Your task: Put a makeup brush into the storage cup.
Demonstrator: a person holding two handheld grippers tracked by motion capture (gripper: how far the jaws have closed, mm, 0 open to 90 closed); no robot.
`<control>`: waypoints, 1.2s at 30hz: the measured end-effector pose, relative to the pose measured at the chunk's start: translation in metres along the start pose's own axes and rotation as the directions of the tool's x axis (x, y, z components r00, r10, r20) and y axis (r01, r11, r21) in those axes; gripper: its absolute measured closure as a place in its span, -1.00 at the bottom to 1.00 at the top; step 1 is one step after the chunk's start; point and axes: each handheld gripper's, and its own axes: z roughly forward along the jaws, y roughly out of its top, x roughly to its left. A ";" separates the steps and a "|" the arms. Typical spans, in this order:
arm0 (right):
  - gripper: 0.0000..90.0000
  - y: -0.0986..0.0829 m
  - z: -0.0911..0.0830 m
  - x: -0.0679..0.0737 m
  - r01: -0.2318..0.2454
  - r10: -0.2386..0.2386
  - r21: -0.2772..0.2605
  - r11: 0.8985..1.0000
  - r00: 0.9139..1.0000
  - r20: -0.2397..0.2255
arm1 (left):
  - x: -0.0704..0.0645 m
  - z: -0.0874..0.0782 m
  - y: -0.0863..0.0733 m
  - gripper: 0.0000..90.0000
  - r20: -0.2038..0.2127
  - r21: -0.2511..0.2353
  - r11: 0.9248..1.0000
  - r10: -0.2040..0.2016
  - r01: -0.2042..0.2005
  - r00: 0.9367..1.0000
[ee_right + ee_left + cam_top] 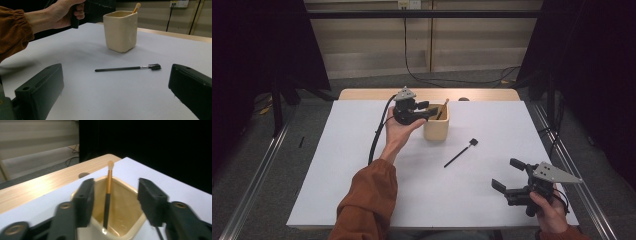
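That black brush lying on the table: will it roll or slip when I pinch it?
The black brush looks thin, stiff and light. Its round handle may roll if nudged sideways, though the flat comb head could check that. It lies flat on the white table, so closing jaws might skid it.

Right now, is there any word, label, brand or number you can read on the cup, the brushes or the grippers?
None: no readable text anywhere.
Cream cup: plain walls.
Brush in the cup: no print visible.
Black brush on the table: no print visible.
Left gripper and right gripper: no markings visible.

My left gripper (430, 111) is held out far across the tabletop, jaws apart; my right gripper (507, 176) gapes near its right front corner.
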 end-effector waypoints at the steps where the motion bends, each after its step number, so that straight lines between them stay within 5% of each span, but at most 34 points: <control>1: -1.00 0.000 0.000 0.000 0.003 -0.003 -0.001 1.000 1.000 -0.002 | 0.000 -0.001 0.000 -0.12 -0.004 -0.003 1.000 -0.008 0.008 1.000; 10: -1.00 0.000 0.000 0.000 0.004 -0.004 -0.001 1.000 1.000 -0.001 | -0.004 -0.005 0.004 -0.88 -0.012 -0.002 0.999 -0.037 0.037 0.999; 15: -1.00 0.000 0.000 0.000 -0.001 0.001 0.002 1.000 1.000 -0.001 | -0.011 -0.009 0.006 -0.93 0.004 -0.002 1.000 -0.006 0.006 1.000; 25: -1.00 0.000 0.000 0.000 0.001 -0.001 0.001 1.000 1.000 0.000 | -0.021 -0.025 0.009 -0.93 0.051 -0.033 0.999 -0.013 0.014 0.999; 36: -1.00 0.000 0.000 0.000 0.002 -0.002 0.002 1.000 1.000 0.003 | -0.037 -0.041 0.003 -0.93 0.020 -0.022 0.999 0.034 -0.034 0.999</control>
